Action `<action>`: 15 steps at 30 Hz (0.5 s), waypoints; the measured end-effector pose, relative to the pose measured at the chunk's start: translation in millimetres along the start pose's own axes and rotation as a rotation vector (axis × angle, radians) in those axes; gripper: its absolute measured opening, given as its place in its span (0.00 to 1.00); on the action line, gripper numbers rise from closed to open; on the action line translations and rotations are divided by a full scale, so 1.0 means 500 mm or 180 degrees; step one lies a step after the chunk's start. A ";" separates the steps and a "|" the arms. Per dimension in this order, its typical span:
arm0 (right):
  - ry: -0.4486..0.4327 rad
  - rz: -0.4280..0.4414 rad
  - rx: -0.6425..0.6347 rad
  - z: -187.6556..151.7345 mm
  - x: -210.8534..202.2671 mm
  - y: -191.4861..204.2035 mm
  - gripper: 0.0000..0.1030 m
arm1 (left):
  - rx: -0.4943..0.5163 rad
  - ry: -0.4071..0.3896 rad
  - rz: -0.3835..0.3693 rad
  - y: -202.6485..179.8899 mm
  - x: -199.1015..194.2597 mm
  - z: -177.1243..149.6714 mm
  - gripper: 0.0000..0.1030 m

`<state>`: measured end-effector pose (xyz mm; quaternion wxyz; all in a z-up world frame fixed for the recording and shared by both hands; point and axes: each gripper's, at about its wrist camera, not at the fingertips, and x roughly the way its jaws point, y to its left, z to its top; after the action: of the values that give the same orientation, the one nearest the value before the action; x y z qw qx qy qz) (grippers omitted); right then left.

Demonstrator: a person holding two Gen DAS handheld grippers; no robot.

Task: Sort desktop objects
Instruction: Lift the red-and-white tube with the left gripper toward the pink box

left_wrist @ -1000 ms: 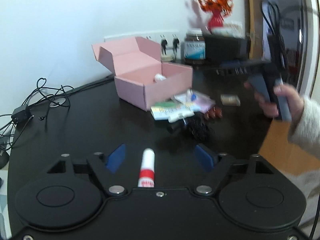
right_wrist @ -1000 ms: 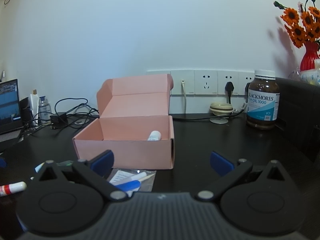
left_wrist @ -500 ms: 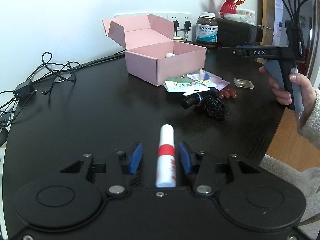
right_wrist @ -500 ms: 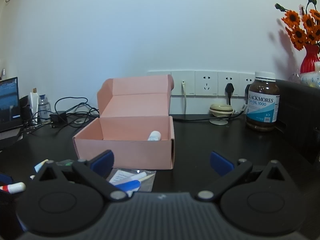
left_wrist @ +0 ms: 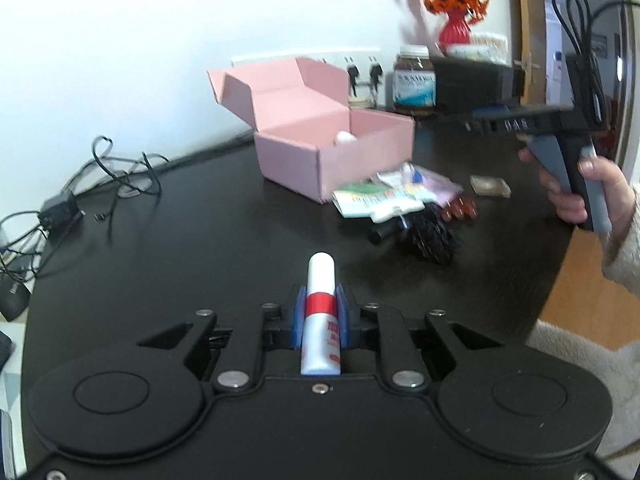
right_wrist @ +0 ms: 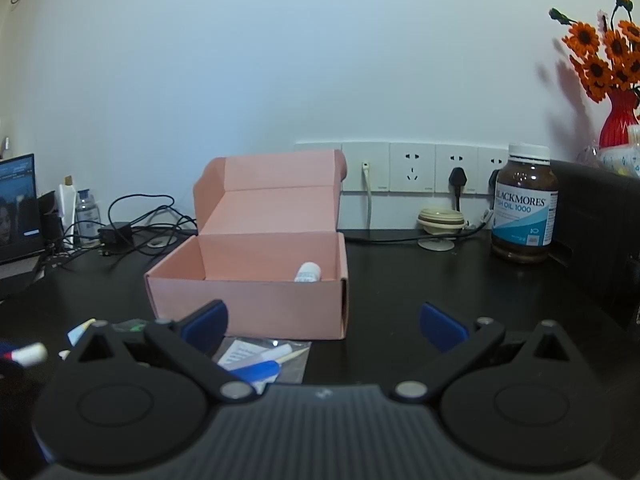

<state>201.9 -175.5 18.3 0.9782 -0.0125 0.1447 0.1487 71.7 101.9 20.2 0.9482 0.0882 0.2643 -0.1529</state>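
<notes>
My left hand-held gripper (left_wrist: 319,312) pinches the white tube (left_wrist: 320,312) near its red band, so I should carry it level over the far pink box (left_wrist: 332,160), my right hand-held gripper (right_wrist: 324,322) gaping empty.

Our left tool (left_wrist: 319,312) is matte black plastic with two round discs at its base, silver screw heads along the linkages and blue pads (left_wrist: 298,314) on its fingers. Our right tool (right_wrist: 323,322) has the same black build and blue pads, plus a ribbed grey housing behind. From the left camera its body bears blurred white letters, perhaps "DAS", above a grey grip, and black cables loop over it. We wear a fuzzy cream sleeve (left_wrist: 624,256).
</notes>
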 end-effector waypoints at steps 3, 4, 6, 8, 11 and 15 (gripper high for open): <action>0.0005 0.0002 0.0008 0.000 0.001 -0.001 0.99 | -0.0040 -0.0148 0.0084 0.008 0.000 0.016 0.16; 0.0006 0.0003 0.0012 0.000 0.001 -0.002 0.99 | -0.0050 -0.0193 0.0110 0.010 0.000 0.020 0.16; 0.0008 0.0008 0.0023 0.000 0.001 -0.003 0.99 | -0.0059 -0.0274 0.0137 0.011 0.004 0.030 0.16; 0.0009 0.0014 0.0035 0.001 0.001 -0.005 0.99 | -0.0069 -0.0343 0.0158 0.010 0.010 0.038 0.16; 0.0007 0.0025 0.0049 0.001 0.001 -0.007 0.99 | -0.0066 -0.0416 0.0149 0.008 0.020 0.049 0.16; 0.0011 0.0037 0.0065 0.001 0.001 -0.009 0.99 | 0.0006 -0.0469 0.0114 0.000 0.036 0.071 0.16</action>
<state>203.8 -179.8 18.7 0.9771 -0.0019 0.1479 0.1530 102.9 88.7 40.5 0.9675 0.0823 0.1920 -0.1422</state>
